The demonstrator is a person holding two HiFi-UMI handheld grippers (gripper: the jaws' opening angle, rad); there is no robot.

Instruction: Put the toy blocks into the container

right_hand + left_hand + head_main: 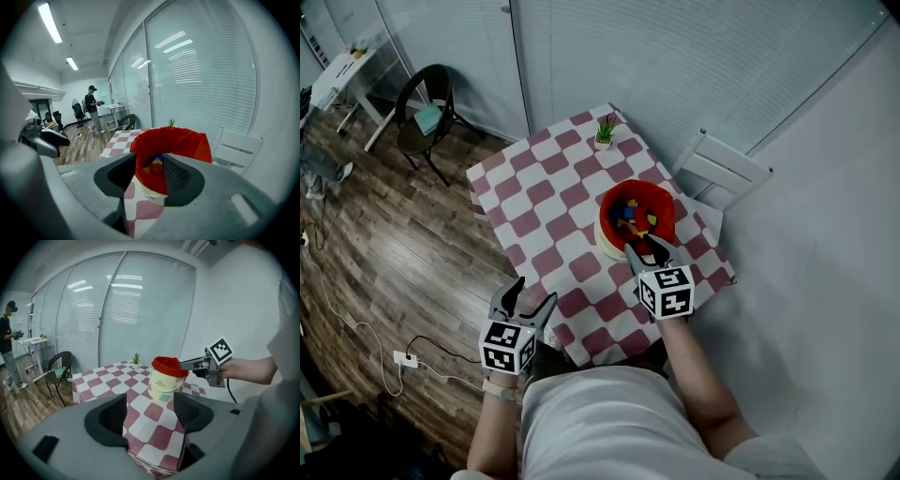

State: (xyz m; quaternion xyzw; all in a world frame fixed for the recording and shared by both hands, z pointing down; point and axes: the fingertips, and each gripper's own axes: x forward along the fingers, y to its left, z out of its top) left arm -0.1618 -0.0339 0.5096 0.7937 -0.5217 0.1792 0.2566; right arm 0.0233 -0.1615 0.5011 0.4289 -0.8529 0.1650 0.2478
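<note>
The right gripper at the rim of the red-lined cream plastic bucket
Its jaws gape empty over the bucket's near rim, placed for dropping things inside, where the small multicoloured toy blocks lie; the left gripper, also open and empty, hangs well clear of the bucket.

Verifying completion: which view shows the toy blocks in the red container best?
The head view: it looks down into the container onto the toy blocks. The right gripper view glimpses a few over its rim; the left gripper view shows only the container's outside.
</note>
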